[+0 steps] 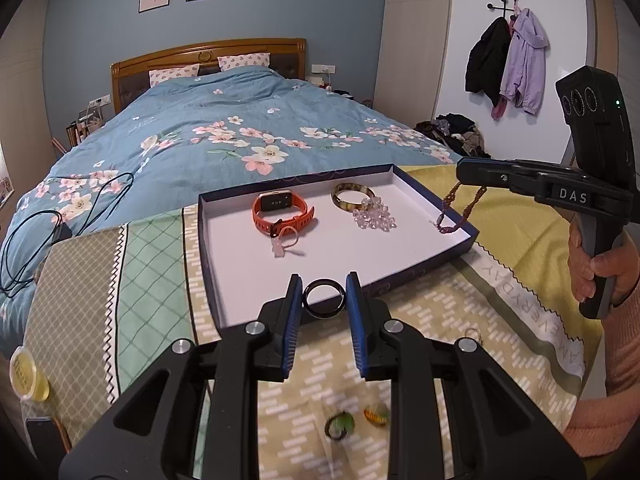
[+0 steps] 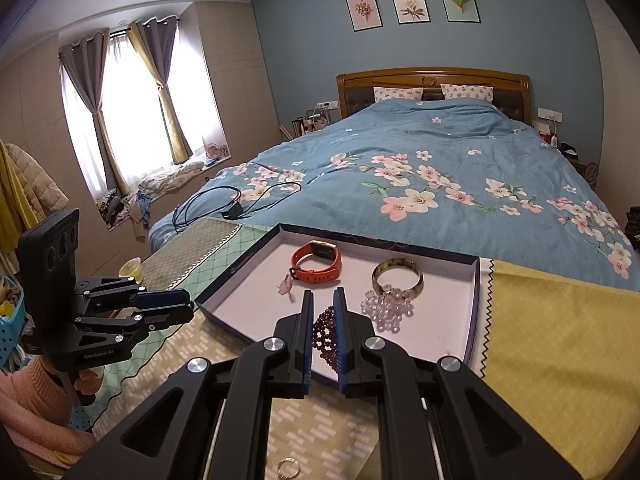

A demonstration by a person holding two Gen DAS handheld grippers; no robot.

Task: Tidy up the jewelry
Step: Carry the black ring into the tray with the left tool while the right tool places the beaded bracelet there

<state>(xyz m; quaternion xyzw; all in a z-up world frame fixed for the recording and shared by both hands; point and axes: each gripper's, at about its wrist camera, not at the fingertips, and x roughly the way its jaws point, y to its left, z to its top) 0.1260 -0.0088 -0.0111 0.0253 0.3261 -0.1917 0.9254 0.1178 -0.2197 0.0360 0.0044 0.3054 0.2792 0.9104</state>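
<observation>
A dark-rimmed white tray lies on a patterned cloth on the bed. In it are an orange watch, a mottled bangle, a clear bead bracelet and a small pink pendant. My left gripper is shut on a black ring at the tray's near edge. My right gripper is shut on a dark red bead bracelet that hangs over the tray's right end. The tray also shows in the right wrist view.
On the cloth near me lie a green ring, an orange-green ring and thin metal rings. A yellow-lidded jar stands at the cloth's left edge. Black cables lie on the blue floral duvet.
</observation>
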